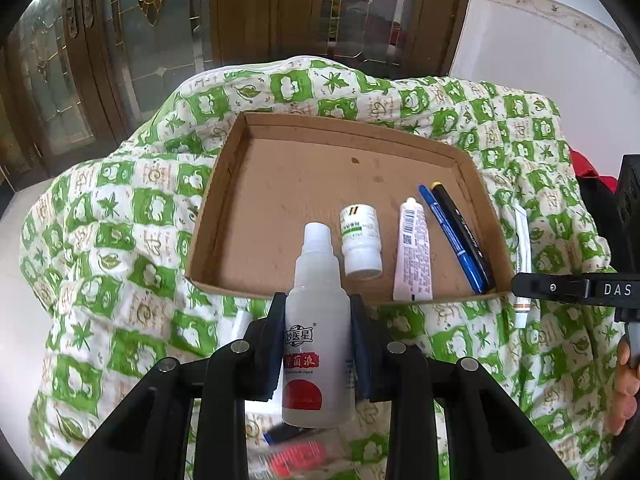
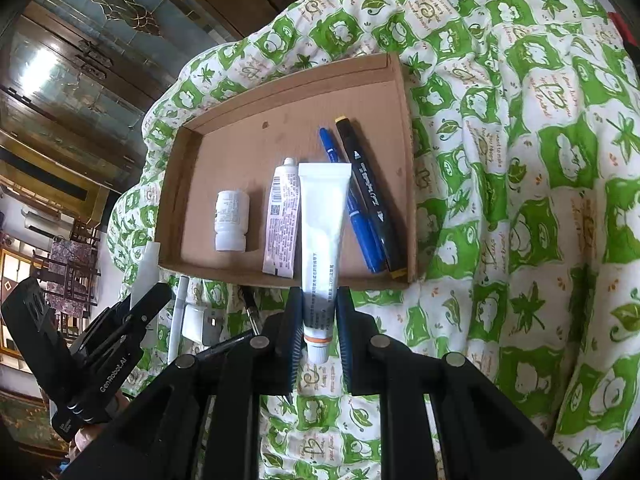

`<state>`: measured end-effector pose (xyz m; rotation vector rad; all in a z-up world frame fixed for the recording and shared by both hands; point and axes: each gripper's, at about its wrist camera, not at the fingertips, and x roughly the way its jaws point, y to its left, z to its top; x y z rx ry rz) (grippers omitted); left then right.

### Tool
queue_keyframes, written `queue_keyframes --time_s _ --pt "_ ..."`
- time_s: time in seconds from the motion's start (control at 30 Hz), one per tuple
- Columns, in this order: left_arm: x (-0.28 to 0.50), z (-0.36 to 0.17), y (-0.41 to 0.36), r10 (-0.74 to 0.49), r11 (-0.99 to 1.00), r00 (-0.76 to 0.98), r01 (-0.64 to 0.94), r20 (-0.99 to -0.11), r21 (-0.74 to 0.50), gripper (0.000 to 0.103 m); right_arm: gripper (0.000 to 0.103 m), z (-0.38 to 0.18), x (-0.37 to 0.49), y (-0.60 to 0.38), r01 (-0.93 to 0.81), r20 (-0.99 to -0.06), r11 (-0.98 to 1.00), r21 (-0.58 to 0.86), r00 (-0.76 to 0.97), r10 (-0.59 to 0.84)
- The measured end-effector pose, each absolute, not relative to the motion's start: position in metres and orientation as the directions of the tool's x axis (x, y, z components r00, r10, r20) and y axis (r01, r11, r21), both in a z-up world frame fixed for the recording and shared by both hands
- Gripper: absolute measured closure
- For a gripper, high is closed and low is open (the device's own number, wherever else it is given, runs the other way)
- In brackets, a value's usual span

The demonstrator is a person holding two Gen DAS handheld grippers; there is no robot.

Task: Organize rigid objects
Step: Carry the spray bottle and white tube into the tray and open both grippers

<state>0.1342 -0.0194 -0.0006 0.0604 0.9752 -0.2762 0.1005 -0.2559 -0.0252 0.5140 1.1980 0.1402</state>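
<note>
Clamping a clear spray bottle [image 1: 318,332] in the left gripper [image 1: 316,344], cap pointing ahead and up toward the cardboard tray [image 1: 224,184] lying just beyond on the green-and-white quilt [image 1: 120,220]; gripping a white tube [image 2: 322,236] near its cap end in the right gripper [image 2: 319,332], crimped end leading, long axis running straight out over the tray's near edge, roughly parallel to the printed tube [image 2: 282,220], blue pen [image 2: 352,204] and black marker [image 2: 372,196] already lying inside beside a small white bottle [image 2: 231,220]

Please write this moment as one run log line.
left gripper: holds spray bottle | right gripper: holds white tube | cardboard tray: four items inside
</note>
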Motion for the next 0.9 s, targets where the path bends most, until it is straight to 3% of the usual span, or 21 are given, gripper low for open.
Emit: queue_keyframes --time_s 0.5,0.9 --pt "0.172 -0.016 -0.025 -0.14 0.968 0.528 0.25 -0.838 -0.004 0.072 0.087 -0.034 0.145 -0.24 0.126 -0.854 0.895 0.429 0.381 0.355" --pt "0.227 -0.029 -0.032 -0.135 0.977 0.509 0.21 -0.85 -0.029 0.072 0.087 -0.065 0.162 -0.23 0.127 -0.88 0.902 0.414 0.31 0.36"
